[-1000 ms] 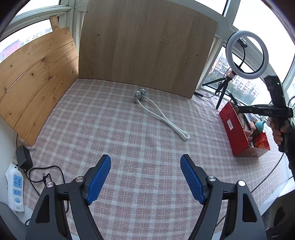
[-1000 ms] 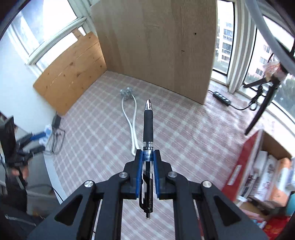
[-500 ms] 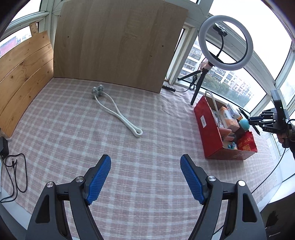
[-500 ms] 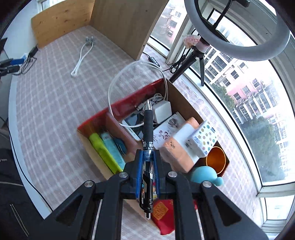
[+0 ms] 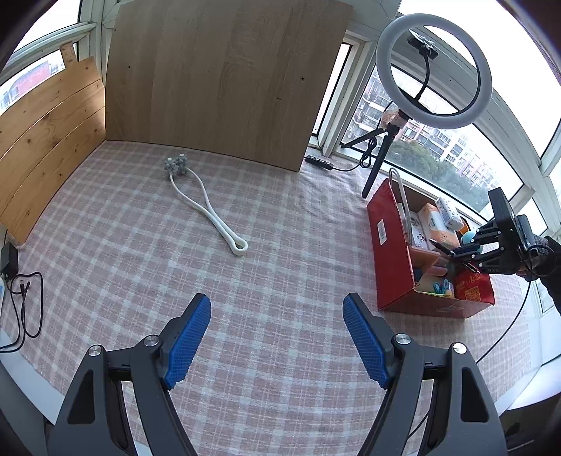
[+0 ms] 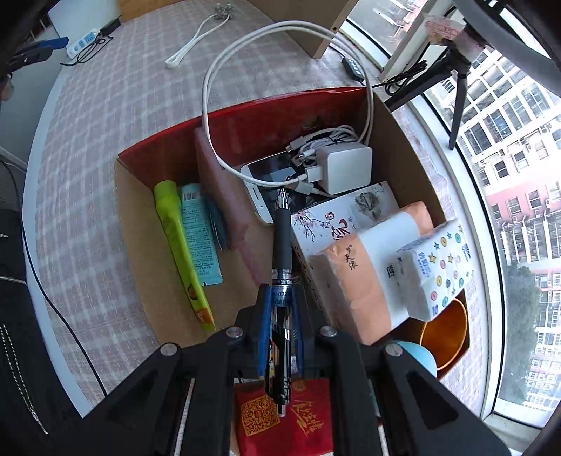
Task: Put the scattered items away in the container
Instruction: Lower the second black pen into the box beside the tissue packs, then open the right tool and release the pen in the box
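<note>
My right gripper (image 6: 279,298) is shut on a black pen (image 6: 282,238), which points down into the red cardboard box (image 6: 266,105). The pen's tip hangs over a white phone (image 6: 257,191) and a charger (image 6: 345,168) inside the box. In the left wrist view the same box (image 5: 389,245) stands at the right of the table, with the right gripper (image 5: 455,250) and pen (image 5: 440,245) above it. My left gripper (image 5: 277,336) is open above the checked cloth with nothing between its blue pads. A white looped massager (image 5: 207,207) lies on the cloth ahead of it.
The box also holds tissue packs (image 6: 434,266), a green tube (image 6: 175,238), an orange cup (image 6: 445,336) and a white cable (image 6: 280,31). A ring light on a tripod (image 5: 433,70) stands behind the box. Wooden boards (image 5: 224,77) wall the back and left. A power strip and cords (image 5: 21,291) lie at the left edge.
My right gripper has swung with the pen from over the cloth to above the box and lowered towards it. The left gripper's view has shifted right, bringing the box into sight.
</note>
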`<state>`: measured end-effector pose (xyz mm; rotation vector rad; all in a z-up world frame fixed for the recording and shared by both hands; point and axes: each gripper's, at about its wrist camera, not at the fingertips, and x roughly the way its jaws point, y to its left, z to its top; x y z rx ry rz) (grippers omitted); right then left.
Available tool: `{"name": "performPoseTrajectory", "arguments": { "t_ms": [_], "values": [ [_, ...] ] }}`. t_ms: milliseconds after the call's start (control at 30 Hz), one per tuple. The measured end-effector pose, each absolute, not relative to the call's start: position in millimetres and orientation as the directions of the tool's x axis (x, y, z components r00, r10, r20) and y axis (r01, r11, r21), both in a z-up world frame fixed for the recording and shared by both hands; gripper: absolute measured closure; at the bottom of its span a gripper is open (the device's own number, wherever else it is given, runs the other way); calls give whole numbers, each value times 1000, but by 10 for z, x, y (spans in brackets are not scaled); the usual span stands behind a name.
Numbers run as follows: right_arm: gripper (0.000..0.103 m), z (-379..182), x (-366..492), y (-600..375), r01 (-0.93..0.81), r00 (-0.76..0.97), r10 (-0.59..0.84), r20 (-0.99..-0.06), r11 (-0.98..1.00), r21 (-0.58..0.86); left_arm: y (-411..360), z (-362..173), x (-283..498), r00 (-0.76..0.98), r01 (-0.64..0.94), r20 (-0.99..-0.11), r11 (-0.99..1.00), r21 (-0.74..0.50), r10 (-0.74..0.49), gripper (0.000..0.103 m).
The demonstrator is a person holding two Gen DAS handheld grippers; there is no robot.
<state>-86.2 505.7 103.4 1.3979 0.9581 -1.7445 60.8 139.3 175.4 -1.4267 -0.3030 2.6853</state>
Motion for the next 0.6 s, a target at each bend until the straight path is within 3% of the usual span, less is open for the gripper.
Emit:
{"name": "performPoseTrajectory", "arguments": {
  "t_ms": [600],
  "values": [
    [91, 881, -891, 5042, 874, -202, -50, -978, -460, -157, 1511, 1763, 565, -546, -7, -820, -980, -198, 170, 27]
  ]
}}
